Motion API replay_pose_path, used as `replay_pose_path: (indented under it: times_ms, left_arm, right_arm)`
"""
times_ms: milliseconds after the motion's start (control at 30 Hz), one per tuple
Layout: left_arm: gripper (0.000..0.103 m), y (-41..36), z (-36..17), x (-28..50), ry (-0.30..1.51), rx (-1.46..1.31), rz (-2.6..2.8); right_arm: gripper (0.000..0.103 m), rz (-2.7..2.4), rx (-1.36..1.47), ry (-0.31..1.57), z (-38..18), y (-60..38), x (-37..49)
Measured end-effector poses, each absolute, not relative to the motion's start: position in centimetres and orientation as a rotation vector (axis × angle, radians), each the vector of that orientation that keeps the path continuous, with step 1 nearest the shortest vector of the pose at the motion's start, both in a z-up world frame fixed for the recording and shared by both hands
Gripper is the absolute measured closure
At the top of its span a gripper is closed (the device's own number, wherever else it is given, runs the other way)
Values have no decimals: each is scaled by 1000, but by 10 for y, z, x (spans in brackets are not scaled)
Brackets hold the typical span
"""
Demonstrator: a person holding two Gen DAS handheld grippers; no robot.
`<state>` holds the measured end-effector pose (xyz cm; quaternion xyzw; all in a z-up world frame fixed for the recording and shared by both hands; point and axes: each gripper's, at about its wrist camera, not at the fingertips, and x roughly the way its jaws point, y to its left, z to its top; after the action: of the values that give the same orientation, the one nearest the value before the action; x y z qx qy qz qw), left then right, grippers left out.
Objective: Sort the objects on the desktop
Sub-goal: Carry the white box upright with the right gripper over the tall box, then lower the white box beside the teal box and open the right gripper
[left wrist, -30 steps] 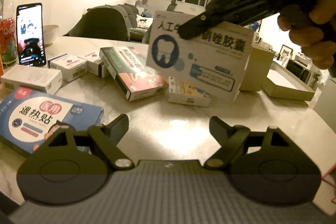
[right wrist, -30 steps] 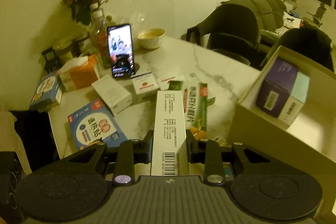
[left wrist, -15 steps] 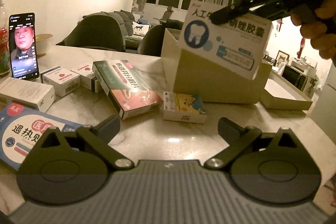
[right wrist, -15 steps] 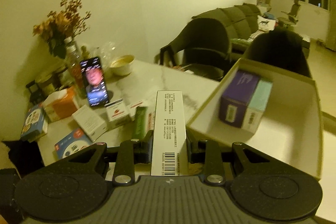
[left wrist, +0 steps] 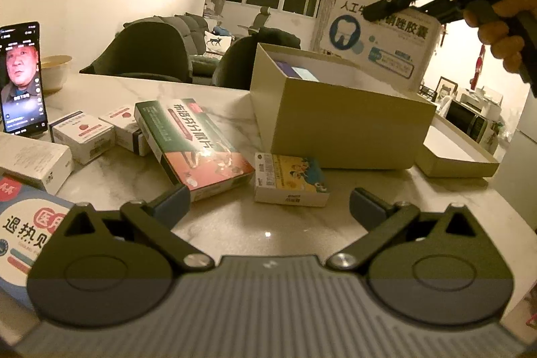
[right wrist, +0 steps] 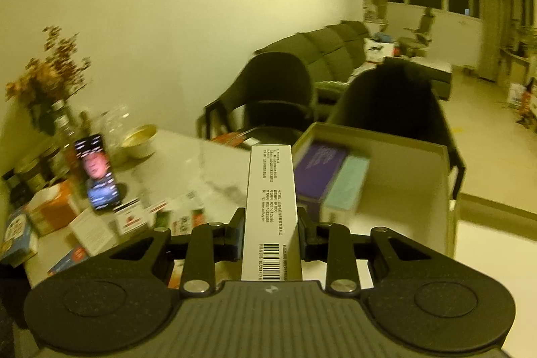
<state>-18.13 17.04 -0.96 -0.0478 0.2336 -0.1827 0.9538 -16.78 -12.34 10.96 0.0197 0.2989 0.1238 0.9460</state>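
Right gripper is clamped on a flat white cardboard medicine box with a tooth logo, barcode edge facing the camera; it hangs above the open beige carton, a matte rectangular box. Inside the carton lies a purple-and-teal packet. Left gripper has just been opening, jaws spread wide, nothing between them, over the glossy marble-pattern table. Green-red box and small yellow box lie flat there.

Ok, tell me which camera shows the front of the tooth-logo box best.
The left wrist view: the tooth-logo box faces it, held by the right gripper above the open cardboard box. The right wrist view shows only its narrow barcode edge between the pads.
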Motion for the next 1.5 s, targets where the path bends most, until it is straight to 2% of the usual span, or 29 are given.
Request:
replay_pose_path:
  times_ms: [400,933,1500]
  left_arm:
    - [0,164,-12,-164,502,-89,-387]
    - [0,164,-16,-147,542,-81,-365]
    - [0,167,-23,-138,579,-74,-354]
  right_arm:
    - [71,93,100,630,102,-173,-121]
    - [71,-45,174,759,48,-191,-20]
    - [71,-117,223,840,7,-191,42]
